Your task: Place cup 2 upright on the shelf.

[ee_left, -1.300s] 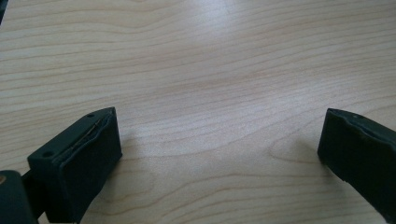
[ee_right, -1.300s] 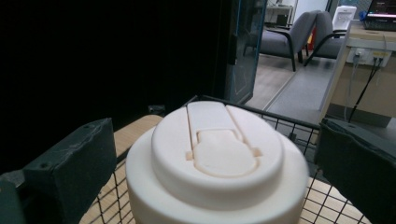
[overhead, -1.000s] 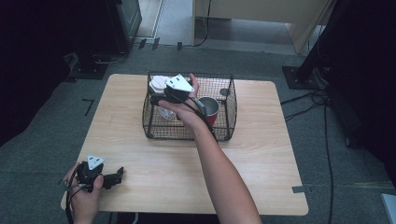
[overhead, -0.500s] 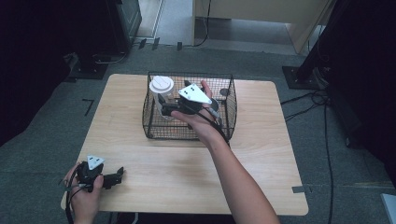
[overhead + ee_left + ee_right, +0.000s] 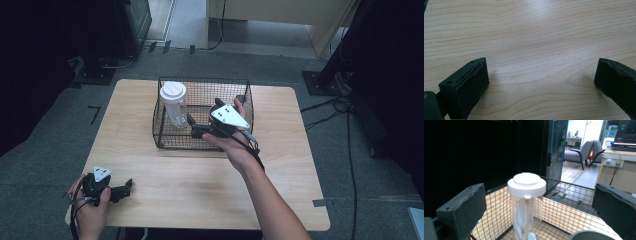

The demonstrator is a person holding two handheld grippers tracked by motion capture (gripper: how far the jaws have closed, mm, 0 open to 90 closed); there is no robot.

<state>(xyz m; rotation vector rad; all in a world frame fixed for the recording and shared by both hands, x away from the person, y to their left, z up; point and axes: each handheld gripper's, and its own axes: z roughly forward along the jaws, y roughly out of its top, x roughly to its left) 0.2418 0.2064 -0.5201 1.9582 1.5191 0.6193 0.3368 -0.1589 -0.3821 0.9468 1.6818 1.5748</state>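
Pale wood-grain tabletop (image 5: 280,190) with rounded corners, standing on grey carpeted floor (image 5: 45,150); dark equipment and black stands surround it, with cables trailing on the floor at 3 o'clock. The right gripper view looks past the tabletop to a glass partition (image 5: 557,147), a grey armchair (image 5: 579,151) and a desk with wall sockets. No brand, label or writing can be read on any item.

A black wire basket (image 5: 165,140) sits at the 12 o'clock side of the tabletop, set back from the far edge. Inside it, toward 9 o'clock, a clear tumbler with a white lid (image 5: 173,102) stands upright; in the right gripper view a dark round rim (image 5: 591,235) shows at the lower right, its identity not discernible.

Right tongs (image 5: 192,127) are held over the open top of the basket, pointing toward the tumbler (image 5: 526,202); the jaws stand wide apart, holding nothing, with the tumbler framed between them but farther off and not touched.

Left tongs (image 5: 125,187) rest near the 7 o'clock corner of the tabletop, close to the near edge; the jaws stand wide apart over bare wood (image 5: 536,50), gripping nothing.

Open wood extends between the basket and the near edge, and on both sides of the basket toward 3 and 9 o'clock.
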